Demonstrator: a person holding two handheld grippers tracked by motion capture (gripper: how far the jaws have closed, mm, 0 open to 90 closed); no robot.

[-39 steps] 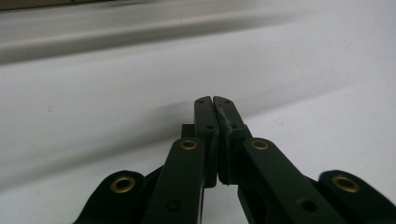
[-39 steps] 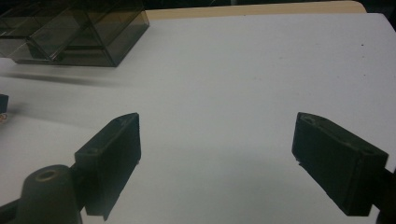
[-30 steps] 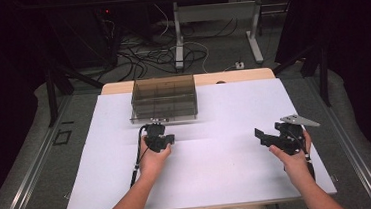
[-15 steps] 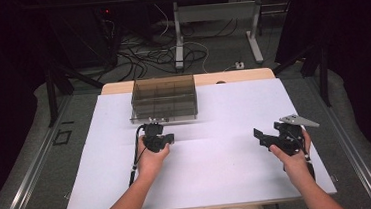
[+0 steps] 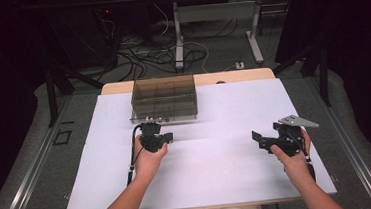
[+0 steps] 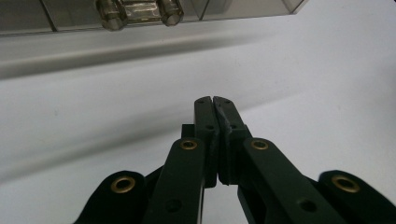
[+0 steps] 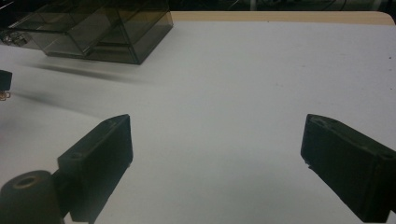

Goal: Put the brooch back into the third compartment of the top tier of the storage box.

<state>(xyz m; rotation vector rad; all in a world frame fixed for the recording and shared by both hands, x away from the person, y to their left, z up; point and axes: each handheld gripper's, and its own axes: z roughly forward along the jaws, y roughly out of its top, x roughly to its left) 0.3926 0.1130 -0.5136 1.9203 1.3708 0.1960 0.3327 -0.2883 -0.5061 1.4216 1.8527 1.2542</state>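
Approach step. Your left gripper [image 5: 168,137], jaws pressed together, empty, sits just near of smoky compartment box [image 5: 164,97]. Your right gripper [image 5: 257,140], jaws just spreading, empty, waits right. Next: reach box latch [image 6: 138,10].

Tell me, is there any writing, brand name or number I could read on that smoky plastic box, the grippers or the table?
None: no legible word, number or sign anywhere.
Clear box: plain, unlabelled.
Left gripper and right gripper: plain black jaws, no marking.
White table: blank.
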